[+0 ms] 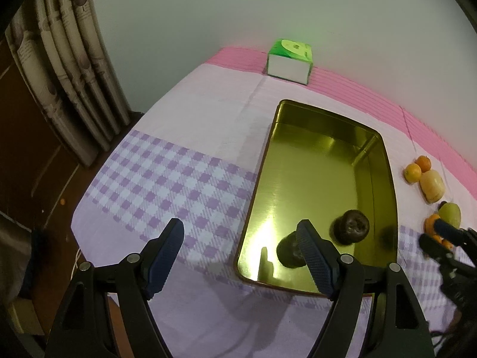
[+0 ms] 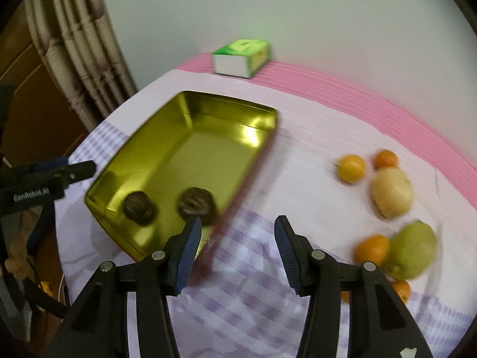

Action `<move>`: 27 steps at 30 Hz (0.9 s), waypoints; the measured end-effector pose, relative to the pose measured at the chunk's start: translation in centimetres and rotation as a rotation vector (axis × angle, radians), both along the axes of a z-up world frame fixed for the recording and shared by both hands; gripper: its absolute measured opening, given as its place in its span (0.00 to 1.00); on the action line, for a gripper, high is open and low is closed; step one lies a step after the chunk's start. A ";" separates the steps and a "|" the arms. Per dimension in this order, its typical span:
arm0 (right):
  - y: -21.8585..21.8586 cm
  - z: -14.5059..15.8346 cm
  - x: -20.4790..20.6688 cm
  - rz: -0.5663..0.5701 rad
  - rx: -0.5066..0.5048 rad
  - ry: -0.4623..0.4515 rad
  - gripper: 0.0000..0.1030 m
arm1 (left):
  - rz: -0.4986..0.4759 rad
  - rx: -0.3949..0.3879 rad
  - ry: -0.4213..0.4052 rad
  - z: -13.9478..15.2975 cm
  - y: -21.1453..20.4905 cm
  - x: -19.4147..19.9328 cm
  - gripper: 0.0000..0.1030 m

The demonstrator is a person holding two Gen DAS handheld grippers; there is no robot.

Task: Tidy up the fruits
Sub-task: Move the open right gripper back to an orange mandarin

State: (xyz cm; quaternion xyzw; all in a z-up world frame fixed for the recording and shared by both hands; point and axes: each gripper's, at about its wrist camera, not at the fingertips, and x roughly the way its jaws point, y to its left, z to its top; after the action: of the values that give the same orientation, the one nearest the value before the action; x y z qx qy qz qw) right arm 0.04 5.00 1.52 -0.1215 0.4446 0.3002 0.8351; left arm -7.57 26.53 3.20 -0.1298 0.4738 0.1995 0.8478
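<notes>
Left wrist view: your left gripper [image 1: 240,237] hangs spread and empty at the tin's [image 1: 390,185] near corner, probably steadying it. Two dark fruits [image 1: 351,226] lie inside the tin.

Right wrist view: your right gripper [image 2: 235,232] is spread with nothing between its pads, over the cloth [image 2: 238,313] beside the tin. The oranges [image 2: 371,249], pear [image 2: 413,250] and pale fruit [image 2: 392,192] wait to its right, likely next.

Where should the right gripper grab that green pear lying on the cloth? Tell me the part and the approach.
Grip the green pear across its wide belly, coming from above. It lies on its side touching an orange fruit on its left, so set the fingers along the free near and far flanks. The right gripper stands open and empty, though probably needs to open wider.
</notes>
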 end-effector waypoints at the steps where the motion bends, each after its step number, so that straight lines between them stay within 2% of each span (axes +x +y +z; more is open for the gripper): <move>1: -1.1 0.0 0.1 -0.020 -0.001 0.001 0.47 | -0.003 0.002 0.000 0.0 -0.1 0.0 0.76; 8: -9.6 0.5 1.4 -0.195 0.004 -0.008 0.47 | -0.041 0.028 0.003 0.0 -1.3 0.3 0.76; 14: -15.3 -1.2 1.6 -0.297 -0.041 0.005 0.48 | -0.089 0.044 0.009 -0.1 -3.0 0.7 0.76; 19: -17.5 -2.9 1.7 -0.336 -0.050 0.038 0.48 | -0.149 0.063 0.004 0.2 -5.1 1.0 0.76; 27: -17.4 -4.7 3.0 -0.338 -0.037 0.070 0.48 | -0.251 0.072 -0.014 0.8 -9.2 2.0 0.76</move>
State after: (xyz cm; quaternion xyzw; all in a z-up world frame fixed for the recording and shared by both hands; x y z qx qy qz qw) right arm 3.03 -12.40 -3.13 -0.0497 0.4931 0.1512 0.8553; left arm -5.57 17.37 4.00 -0.0407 0.4729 0.1077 0.8736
